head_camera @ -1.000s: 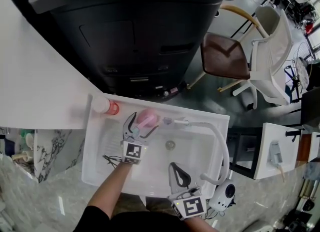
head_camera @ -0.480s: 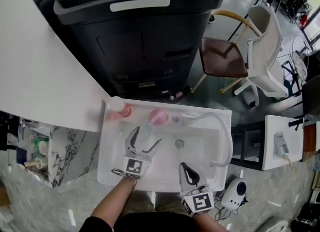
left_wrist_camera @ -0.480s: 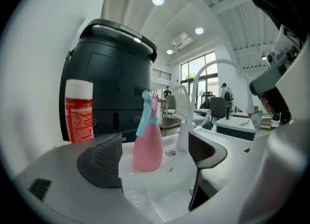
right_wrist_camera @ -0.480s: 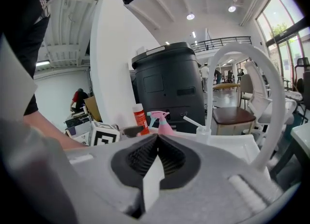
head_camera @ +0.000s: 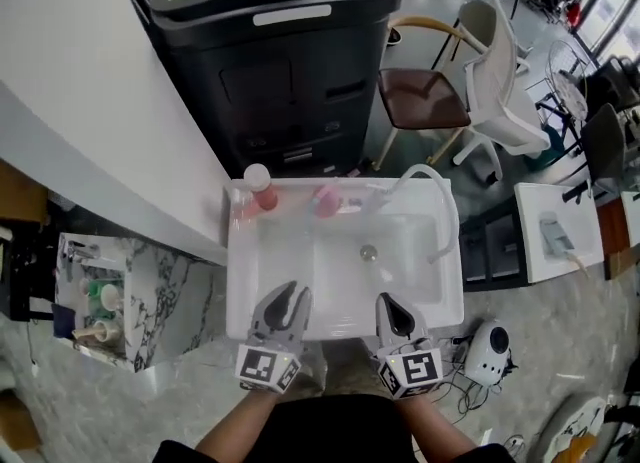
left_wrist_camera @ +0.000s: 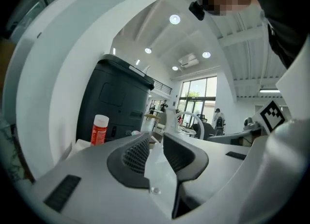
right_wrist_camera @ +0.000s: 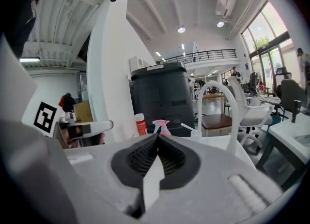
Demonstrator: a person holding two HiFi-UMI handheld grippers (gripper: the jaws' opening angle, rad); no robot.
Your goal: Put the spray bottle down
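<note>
Left gripper (head_camera: 292, 294) and right gripper (head_camera: 392, 303) have drawn back to the sink's (head_camera: 245, 281) near rim.
Head view: one spray bottle (head_camera: 327, 201) and one red bottle (head_camera: 260, 189) sit at the far rim; a knock might topple either into the sink. Left gripper view: jaws have just been closing, now a narrow gap with nothing between. Right gripper view: jaws together, empty.

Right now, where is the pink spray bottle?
In the head view, the spray bottle sits at the far rim of the white sink, just right of the orange bottle in the sink's far left corner.
</note>
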